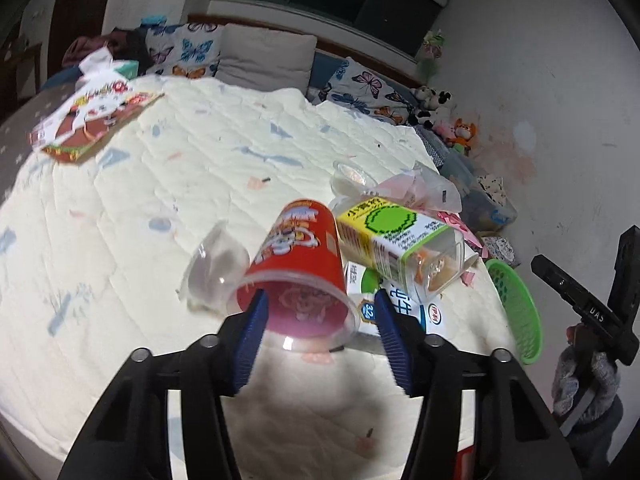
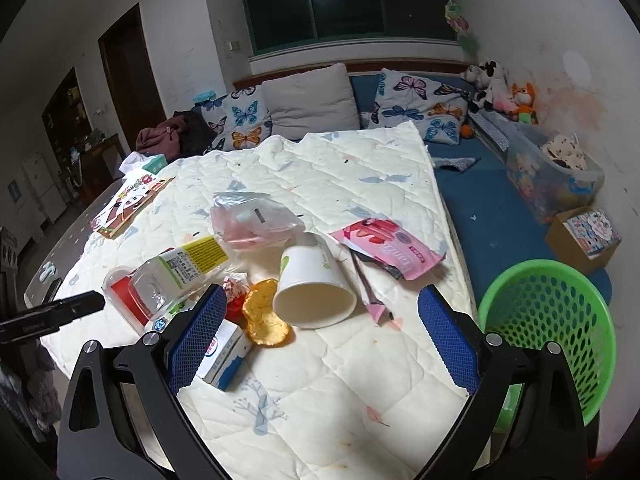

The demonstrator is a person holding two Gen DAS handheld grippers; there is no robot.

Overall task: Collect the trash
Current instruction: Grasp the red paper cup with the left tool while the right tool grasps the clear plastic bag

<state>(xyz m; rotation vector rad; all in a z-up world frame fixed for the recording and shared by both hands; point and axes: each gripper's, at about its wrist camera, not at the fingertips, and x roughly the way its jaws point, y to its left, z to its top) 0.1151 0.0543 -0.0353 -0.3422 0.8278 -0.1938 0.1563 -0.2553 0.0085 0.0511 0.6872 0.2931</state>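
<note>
Trash lies on a white quilt (image 2: pixel 320 380). My left gripper (image 1: pixel 320 314) is open, its blue pads on either side of the rim of a red plastic cup (image 1: pixel 300 256) that lies on its side. A clear bottle with a yellow-green label (image 1: pixel 396 240) leans on milk cartons (image 1: pixel 400 308) beside it. My right gripper (image 2: pixel 320 320) is open above a tipped white paper cup (image 2: pixel 312 284), an orange peel (image 2: pixel 264 316), a milk carton (image 2: pixel 224 356) and a pink wrapper (image 2: pixel 392 246). The green mesh basket (image 2: pixel 552 328) stands to the right, also in the left wrist view (image 1: pixel 520 312).
A clear plastic bag (image 2: pixel 256 216) and a flat picture box (image 2: pixel 128 204) lie farther up the quilt. Pillows (image 2: pixel 312 100) line the headboard. A storage bin (image 2: pixel 560 176) and a cardboard box (image 2: pixel 584 236) sit by the right wall.
</note>
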